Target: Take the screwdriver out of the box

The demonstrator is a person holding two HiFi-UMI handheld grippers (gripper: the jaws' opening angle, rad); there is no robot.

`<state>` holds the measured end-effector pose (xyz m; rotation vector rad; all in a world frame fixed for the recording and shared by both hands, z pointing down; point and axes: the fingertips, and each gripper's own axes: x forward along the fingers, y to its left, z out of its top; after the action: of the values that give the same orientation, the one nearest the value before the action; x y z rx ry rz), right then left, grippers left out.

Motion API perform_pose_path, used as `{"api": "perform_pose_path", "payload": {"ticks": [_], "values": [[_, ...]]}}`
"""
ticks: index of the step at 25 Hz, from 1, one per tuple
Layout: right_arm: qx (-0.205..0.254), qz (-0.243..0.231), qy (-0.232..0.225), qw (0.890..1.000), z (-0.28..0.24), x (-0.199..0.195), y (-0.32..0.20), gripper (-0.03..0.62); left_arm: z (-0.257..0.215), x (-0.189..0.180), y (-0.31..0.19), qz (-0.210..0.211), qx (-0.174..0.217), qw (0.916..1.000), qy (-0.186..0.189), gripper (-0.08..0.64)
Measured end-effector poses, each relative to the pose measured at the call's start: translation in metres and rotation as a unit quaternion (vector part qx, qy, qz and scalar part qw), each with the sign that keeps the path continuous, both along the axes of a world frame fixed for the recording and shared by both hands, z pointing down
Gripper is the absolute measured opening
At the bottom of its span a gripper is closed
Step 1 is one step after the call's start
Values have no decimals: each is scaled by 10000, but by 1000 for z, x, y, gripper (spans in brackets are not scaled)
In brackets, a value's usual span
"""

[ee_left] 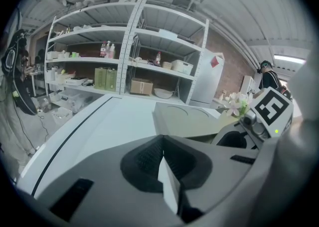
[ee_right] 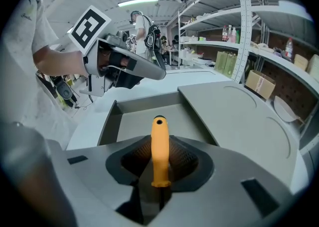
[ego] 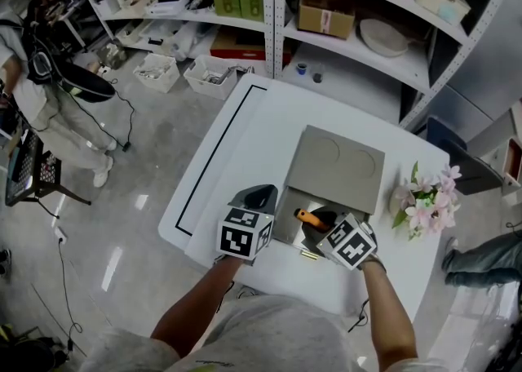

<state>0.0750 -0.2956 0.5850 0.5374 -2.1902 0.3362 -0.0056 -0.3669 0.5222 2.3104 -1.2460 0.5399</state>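
A grey box (ego: pixel 287 223) stands on the white table (ego: pixel 245 142), its flat lid (ego: pixel 338 168) lying over the far part. The screwdriver's orange handle (ego: pixel 308 217) shows at the box's open near end. In the right gripper view the handle (ee_right: pixel 159 144) stands between the pads of my right gripper (ee_right: pixel 159 161), which is shut on it over the box's open tray (ee_right: pixel 132 121). My left gripper (ego: pixel 259 196) hovers just left of the box, its jaws shut with nothing between them (ee_left: pixel 162 161).
A bunch of pink artificial flowers (ego: pixel 424 203) stands on the table right of the box. A black line (ego: pixel 216 158) runs along the table's left side. Shelving (ego: pixel 326 3) and white bins (ego: pixel 183 73) lie beyond. A person (ego: pixel 49 101) stands at the far left.
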Motion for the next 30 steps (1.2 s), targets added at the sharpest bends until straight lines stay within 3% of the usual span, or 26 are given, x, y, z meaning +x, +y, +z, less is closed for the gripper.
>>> {"api": "perform_pose_path", "payload": {"ticks": [5, 12, 18, 30], "values": [[58, 122, -35, 9999, -3, 1, -1, 114, -4, 1, 2, 43, 30, 10000, 14, 5], [410, 727, -327, 9960, -31, 9, -8, 114, -17, 3, 8, 189, 163, 9997, 44, 5], [818, 1363, -726, 9846, -65, 15, -7, 114, -29, 1, 21, 372, 292, 9989, 61, 5], [1441, 2313, -1059, 9563, -115, 31, 28, 114, -52, 1, 63, 766, 502, 9957, 100, 5]]}}
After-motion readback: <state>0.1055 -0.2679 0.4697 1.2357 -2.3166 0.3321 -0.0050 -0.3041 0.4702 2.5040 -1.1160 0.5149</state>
